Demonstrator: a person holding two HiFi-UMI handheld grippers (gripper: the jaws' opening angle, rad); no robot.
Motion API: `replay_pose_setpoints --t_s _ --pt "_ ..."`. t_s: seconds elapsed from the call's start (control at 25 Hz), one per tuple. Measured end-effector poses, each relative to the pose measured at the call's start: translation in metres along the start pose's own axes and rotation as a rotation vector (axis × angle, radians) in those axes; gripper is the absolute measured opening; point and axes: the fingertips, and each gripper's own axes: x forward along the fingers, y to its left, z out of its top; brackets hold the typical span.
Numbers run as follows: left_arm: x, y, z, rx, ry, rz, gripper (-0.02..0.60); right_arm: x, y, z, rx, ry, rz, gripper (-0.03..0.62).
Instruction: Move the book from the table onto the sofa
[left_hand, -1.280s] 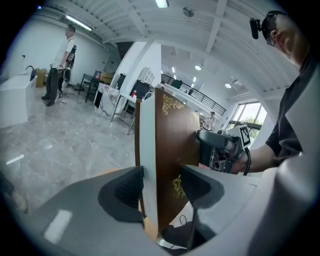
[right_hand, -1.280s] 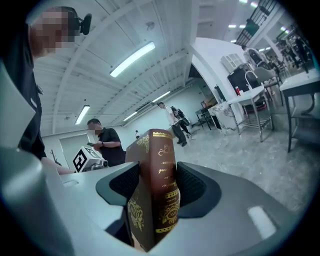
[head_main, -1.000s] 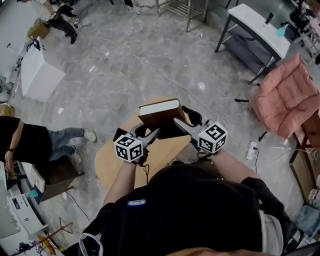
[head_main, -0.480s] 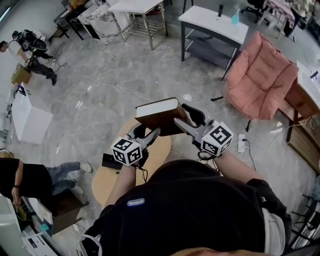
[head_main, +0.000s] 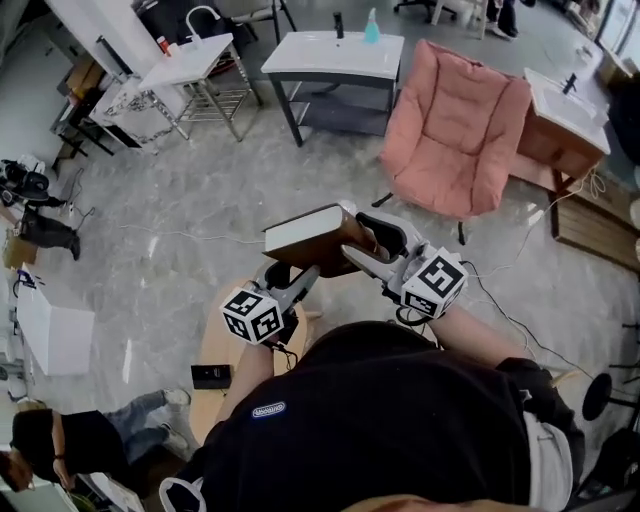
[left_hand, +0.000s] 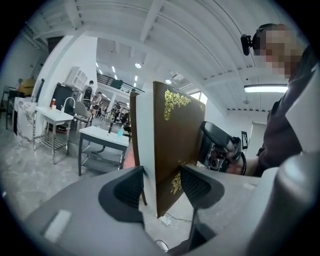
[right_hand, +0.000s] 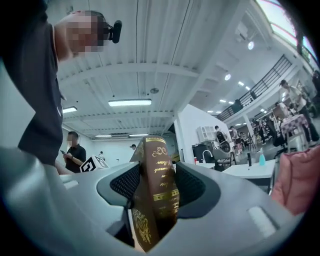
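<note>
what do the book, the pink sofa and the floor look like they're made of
The book looks hardcover: brown leatherette or coated board, slight sheen, gold stamped ornament, pale paper pages. The pink sofa seems soft matte fabric over padding, given its quilted folds. The floor looks like polished grey stone or stone-look tile: veined, with faint reflections.

Your head camera looks steeply down from above at the left gripper (head_main: 298, 270), the right gripper (head_main: 358, 232) and the floor (head_main: 200, 210). Each gripper camera sits close behind its own jaws, facing roughly level. All three views share the book (head_main: 318, 236).
</note>
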Motion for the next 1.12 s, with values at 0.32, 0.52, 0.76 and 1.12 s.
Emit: replay_pose_setpoints --t_s 0.32,0.52,0.76,1.12 --pt "0.131 -0.055 0.013 0.047 0.048 -0.199 0.244 -0.096 -0.087 0.027 -0.053 -0.04 -0.192 0.247" --pt "0.196 -0.093 0.02 0.099 0.115 -0.335 0.244 -0.155 -0.127 0.038 -0.053 -0.077 -0.344 0.247" --pt "0.251 -0.122 0.018 0.147 0.193 -0.454 0.244 -0.205 -0.157 0.039 -0.044 -0.093 -0.494 0.247" --pt "0.33 -0.13 0.016 0.163 0.269 -0.58 0.244 -0.237 -0.217 0.035 -0.034 -0.106 -0.641 0.247"
